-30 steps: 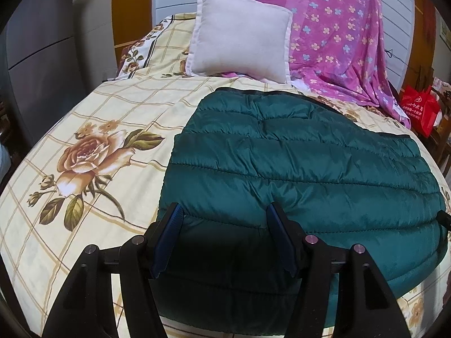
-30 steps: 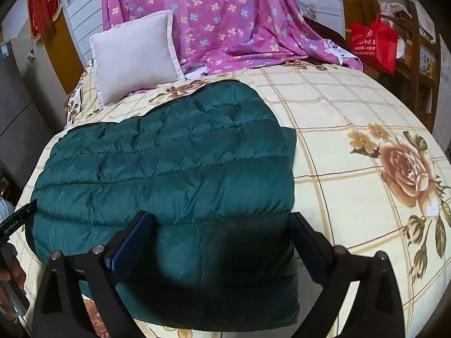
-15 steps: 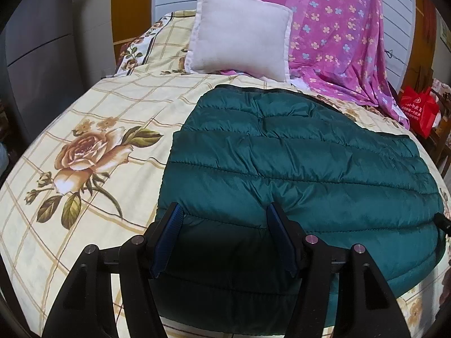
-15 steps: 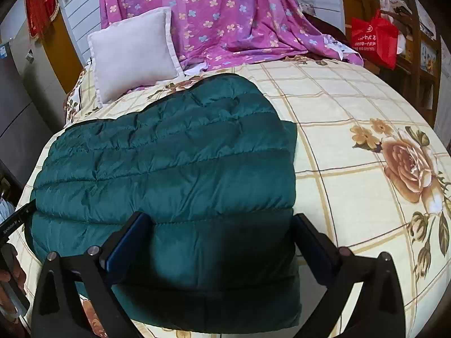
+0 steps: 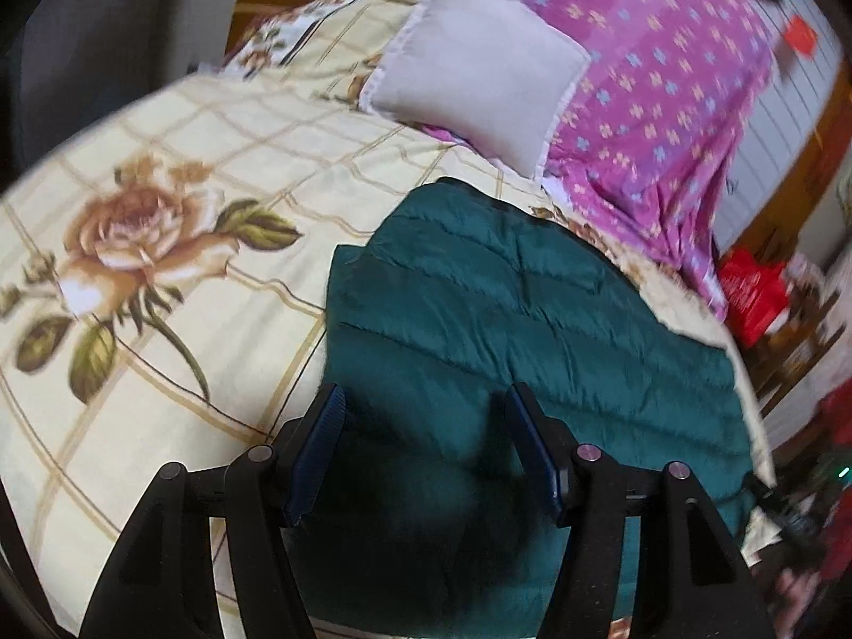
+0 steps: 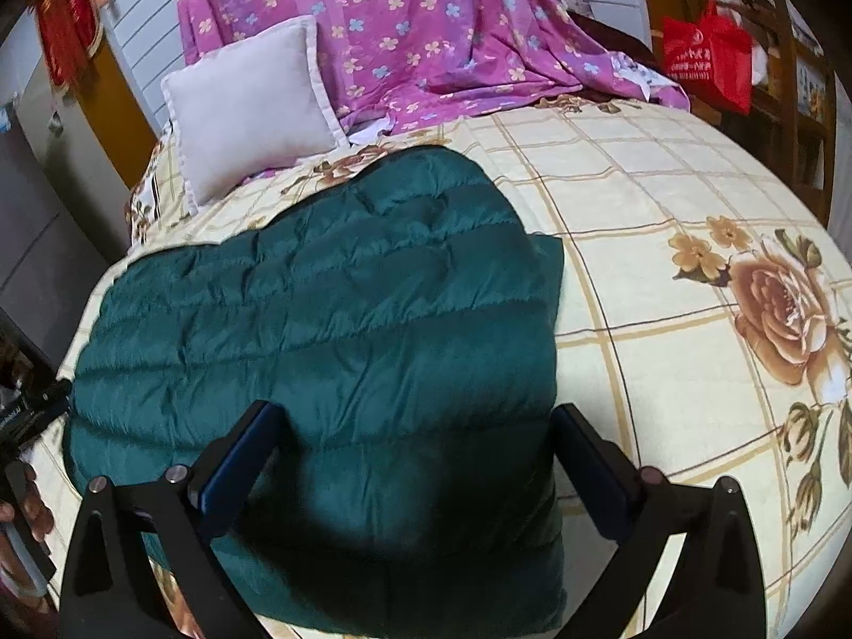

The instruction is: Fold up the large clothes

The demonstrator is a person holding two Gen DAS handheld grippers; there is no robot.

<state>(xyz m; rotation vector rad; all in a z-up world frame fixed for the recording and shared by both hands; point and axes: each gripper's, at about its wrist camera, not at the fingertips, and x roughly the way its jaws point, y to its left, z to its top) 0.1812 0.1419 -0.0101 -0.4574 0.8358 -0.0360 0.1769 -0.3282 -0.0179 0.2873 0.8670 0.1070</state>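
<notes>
A dark green quilted down jacket lies folded flat on the rose-print bedspread. My left gripper hovers open above the jacket's near left part, its blue pads apart with only cloth beneath them. Over the jacket's near right part my right gripper stands open and wider, one finger above the green cloth and the other at the jacket's right edge. Neither gripper holds anything.
A pale cushion and a pink flowered sheet lie at the head of the bed. A red bag sits beside the bed. A person's hand shows at the left edge.
The left wrist view has rolled and shifted, so the bed now looks tilted and blurred. The right wrist view has drawn slightly nearer to the jacket. Both grippers' openings look unchanged.
</notes>
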